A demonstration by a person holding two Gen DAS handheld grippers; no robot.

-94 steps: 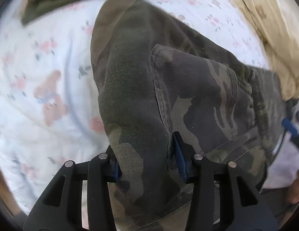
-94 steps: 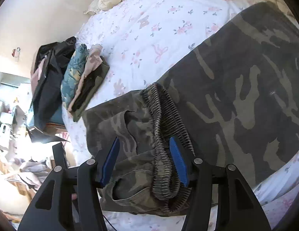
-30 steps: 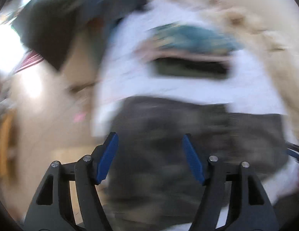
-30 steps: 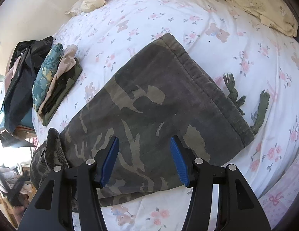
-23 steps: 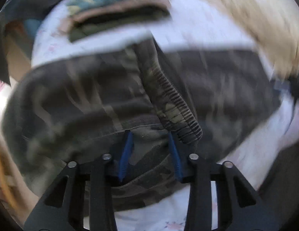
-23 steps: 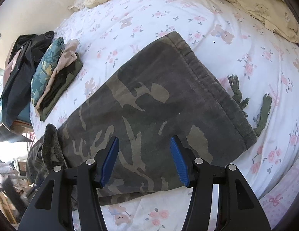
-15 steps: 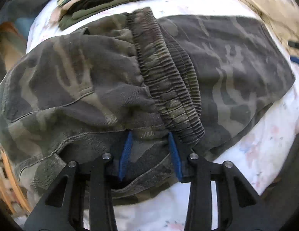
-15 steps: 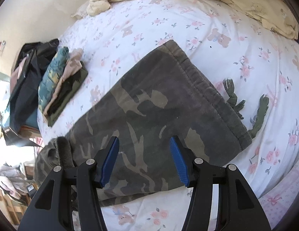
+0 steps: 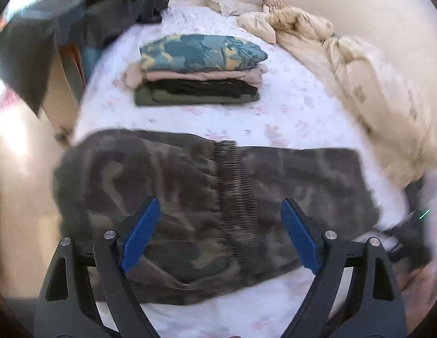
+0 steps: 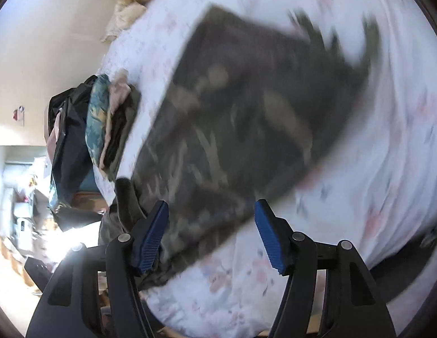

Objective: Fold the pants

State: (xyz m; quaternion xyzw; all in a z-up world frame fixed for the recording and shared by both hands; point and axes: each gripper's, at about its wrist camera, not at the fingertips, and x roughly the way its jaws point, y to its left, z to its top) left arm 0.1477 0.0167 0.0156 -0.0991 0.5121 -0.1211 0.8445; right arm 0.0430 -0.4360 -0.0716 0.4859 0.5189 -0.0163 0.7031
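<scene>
Pants (image 9: 190, 202) lay folded near the bed's (image 9: 289, 104) front edge; left hand-held gripper (image 9: 218, 233) had just released the waistband, right hand-held gripper (image 10: 210, 233) gaped empty.

One pair of dark camouflage cotton pants (image 9: 207, 197) lies folded on the bed, with one ribbed elastic waistband (image 9: 235, 194) across its middle and two dark green drawstring ends (image 10: 342, 39) at 1 o'clock in the right wrist view

One stack of folded clothes (image 9: 198, 70) sits at 12 o'clock from the pants; four layers can be counted: teal leaf-print, beige, black, olive

One white floral bedsheet (image 9: 289, 118), one crumpled cream quilt (image 9: 359, 79) at 2 o'clock, one dark heap of garments (image 9: 77, 19) at 10 o'clock

Two black grippers with blue pads: one left gripper (image 9: 218, 236), one right gripper (image 10: 211, 233), each with two fingers
</scene>
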